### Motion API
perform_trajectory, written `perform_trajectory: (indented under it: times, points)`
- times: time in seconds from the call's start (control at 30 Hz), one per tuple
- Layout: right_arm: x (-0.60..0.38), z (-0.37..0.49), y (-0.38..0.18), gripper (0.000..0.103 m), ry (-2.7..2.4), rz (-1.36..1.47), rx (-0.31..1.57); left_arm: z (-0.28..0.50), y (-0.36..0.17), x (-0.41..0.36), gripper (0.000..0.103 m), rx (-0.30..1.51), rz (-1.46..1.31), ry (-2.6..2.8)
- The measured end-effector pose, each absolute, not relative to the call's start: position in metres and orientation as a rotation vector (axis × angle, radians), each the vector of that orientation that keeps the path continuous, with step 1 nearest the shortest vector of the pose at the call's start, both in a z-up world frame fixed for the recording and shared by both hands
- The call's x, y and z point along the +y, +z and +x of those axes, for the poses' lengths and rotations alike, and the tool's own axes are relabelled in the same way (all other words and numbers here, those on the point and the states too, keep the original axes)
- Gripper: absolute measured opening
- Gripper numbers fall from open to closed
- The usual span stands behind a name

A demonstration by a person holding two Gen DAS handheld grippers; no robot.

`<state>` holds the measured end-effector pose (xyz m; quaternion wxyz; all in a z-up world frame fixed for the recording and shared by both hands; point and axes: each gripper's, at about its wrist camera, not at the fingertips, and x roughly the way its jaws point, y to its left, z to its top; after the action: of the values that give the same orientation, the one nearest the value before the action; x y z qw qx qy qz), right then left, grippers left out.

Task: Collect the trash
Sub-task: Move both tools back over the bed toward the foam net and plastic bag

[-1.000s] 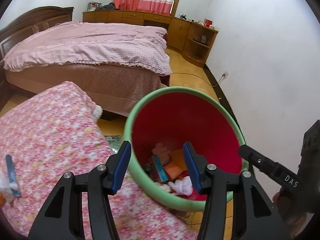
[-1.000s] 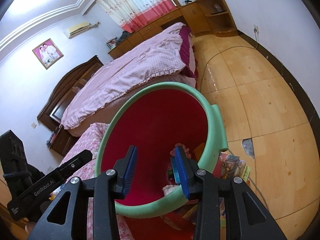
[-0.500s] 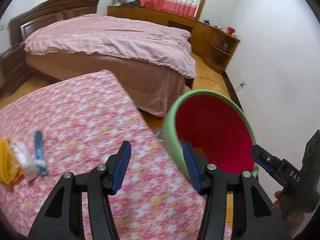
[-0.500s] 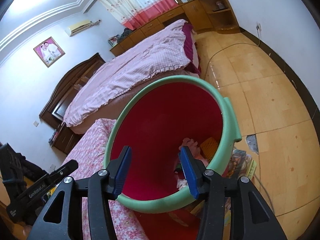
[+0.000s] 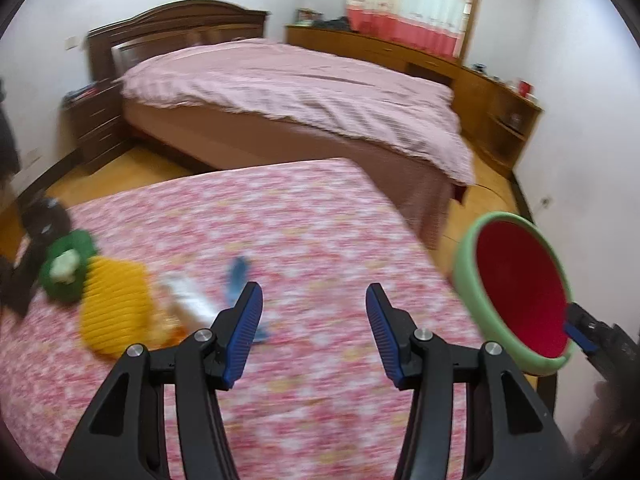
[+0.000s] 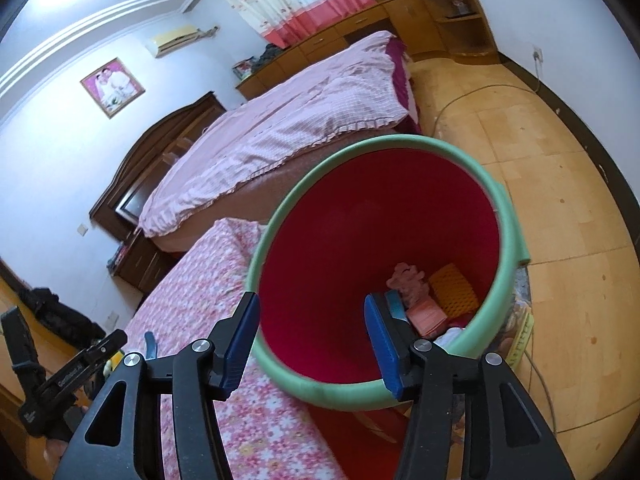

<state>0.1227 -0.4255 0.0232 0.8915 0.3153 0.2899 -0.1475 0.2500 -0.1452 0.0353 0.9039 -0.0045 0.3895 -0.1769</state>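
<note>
A red bin with a green rim (image 6: 508,216) stands by the table edge; it also shows at the right of the left wrist view (image 5: 464,264). Several pieces of trash (image 6: 432,300) lie in its bottom. My right gripper (image 6: 310,340) is open and empty over the bin's near rim. My left gripper (image 5: 312,334) is open and empty above the pink floral tablecloth (image 5: 320,216). On the cloth to its left lie a blue wrapper (image 5: 236,276), a clear plastic wrapper (image 5: 188,300) and a yellow knitted thing (image 5: 108,308), all blurred.
A green and white object (image 5: 66,266) and a dark object (image 5: 36,224) sit at the table's left end. A bed with pink covers (image 5: 320,92) stands behind the table. Wooden cabinets (image 5: 500,108) line the far wall. Papers (image 6: 520,328) lie on the floor by the bin.
My left gripper has swung left from over the bin to over the tablecloth, bringing the wrappers and yellow thing into view. My right gripper has opened wider over the bin.
</note>
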Motion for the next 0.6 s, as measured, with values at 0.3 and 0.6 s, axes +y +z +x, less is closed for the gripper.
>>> perform_trajectory:
  times: [0.3, 0.6]
  points:
    - [-0.392, 0.150, 0.031, 0.056, -0.228, 0.631, 0.630, 0.264, 0.033, -0.067, 0.054, 0.820, 0.025, -0.148]
    - [-0.349, 0.186, 0.037, 0.056, -0.162, 0.543, 0.686, 0.279, -0.002, -0.037, 0.054, 0.881, 0.009, -0.119]
